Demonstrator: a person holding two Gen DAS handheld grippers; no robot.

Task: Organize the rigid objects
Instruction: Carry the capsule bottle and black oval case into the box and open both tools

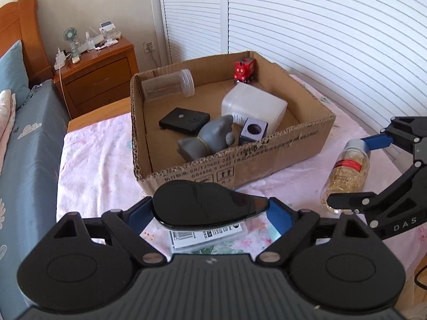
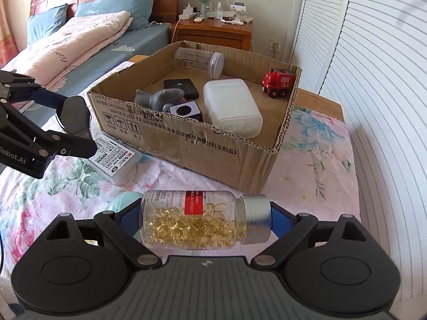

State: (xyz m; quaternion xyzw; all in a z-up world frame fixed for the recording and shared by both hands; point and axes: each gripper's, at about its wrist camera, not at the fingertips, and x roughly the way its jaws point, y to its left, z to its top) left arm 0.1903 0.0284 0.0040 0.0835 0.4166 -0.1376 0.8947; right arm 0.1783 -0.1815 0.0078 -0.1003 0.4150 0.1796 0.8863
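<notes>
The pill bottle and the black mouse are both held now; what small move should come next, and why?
Probably carry both forward over the box wall. The right gripper holds the bottle end to end, the left gripper holds the mouse, both are in front of the box, and it has bare floor near the train.

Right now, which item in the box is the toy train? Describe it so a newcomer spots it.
Find the open cardboard box on the pink floral sheet. Look to its far corner nearest the white louvred doors, beyond the white plastic container. The toy train stands there alone, upright, and is the only bright red thing inside.
</notes>
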